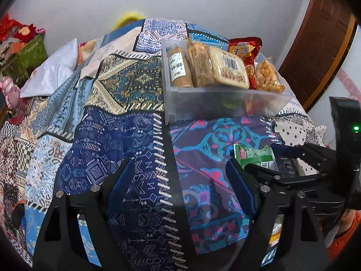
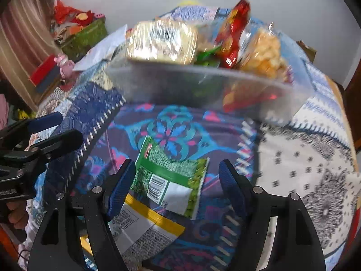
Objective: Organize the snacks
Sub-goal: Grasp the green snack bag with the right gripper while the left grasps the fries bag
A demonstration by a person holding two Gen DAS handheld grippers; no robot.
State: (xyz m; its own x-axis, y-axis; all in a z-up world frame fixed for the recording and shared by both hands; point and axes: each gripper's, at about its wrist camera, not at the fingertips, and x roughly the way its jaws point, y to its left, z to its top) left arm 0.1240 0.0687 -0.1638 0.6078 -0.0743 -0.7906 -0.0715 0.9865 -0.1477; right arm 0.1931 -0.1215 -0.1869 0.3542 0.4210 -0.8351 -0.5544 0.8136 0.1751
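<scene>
both grippers' fingers (image 2: 230,180) spread above green snack packet (image 2: 171,176).

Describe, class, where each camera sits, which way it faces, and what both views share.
Left wrist: on the left gripper, angled down at the patterned cloth; its open fingers show, and the right gripper.
Right wrist: on the right gripper, over the green packet; a hand shows.
Shared: clear bin, green packet.

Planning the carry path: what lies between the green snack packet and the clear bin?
Only bare patterned tablecloth separates green snack packet from clear bin, seen in the right wrist view.
</scene>
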